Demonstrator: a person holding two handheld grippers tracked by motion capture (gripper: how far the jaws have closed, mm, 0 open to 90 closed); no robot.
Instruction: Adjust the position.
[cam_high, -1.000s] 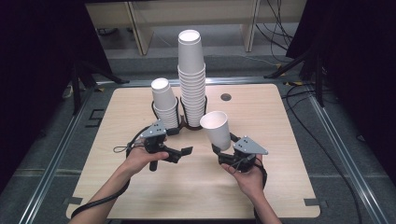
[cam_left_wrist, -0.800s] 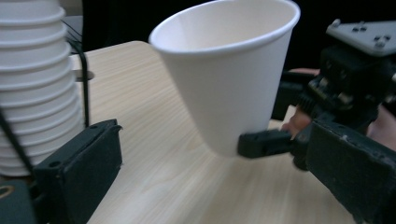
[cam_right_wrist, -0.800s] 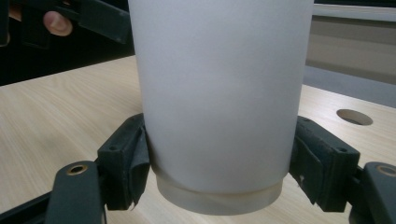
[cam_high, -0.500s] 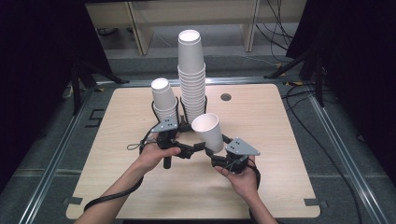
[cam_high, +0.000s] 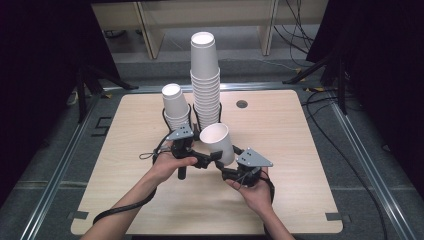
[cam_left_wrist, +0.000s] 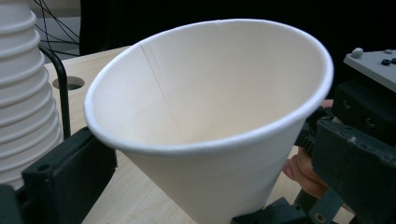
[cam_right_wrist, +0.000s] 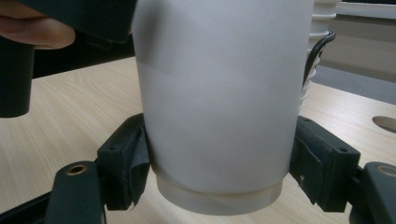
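High view, left to right: short stack of cups (cam_high: 175, 105), tall stack of cups (cam_high: 206, 80), two stacks in all. Left gripper (cam_high: 202, 159) jaws just opened, wide around one loose white paper cup (cam_high: 218, 142). Right gripper (cam_high: 226, 167) clamps its base, tilted above the table (cam_high: 290, 150).

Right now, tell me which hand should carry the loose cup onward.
Probably the right: the right gripper already clamps the cup near its base, while the left gripper has just been opening, its jaws beside the cup.
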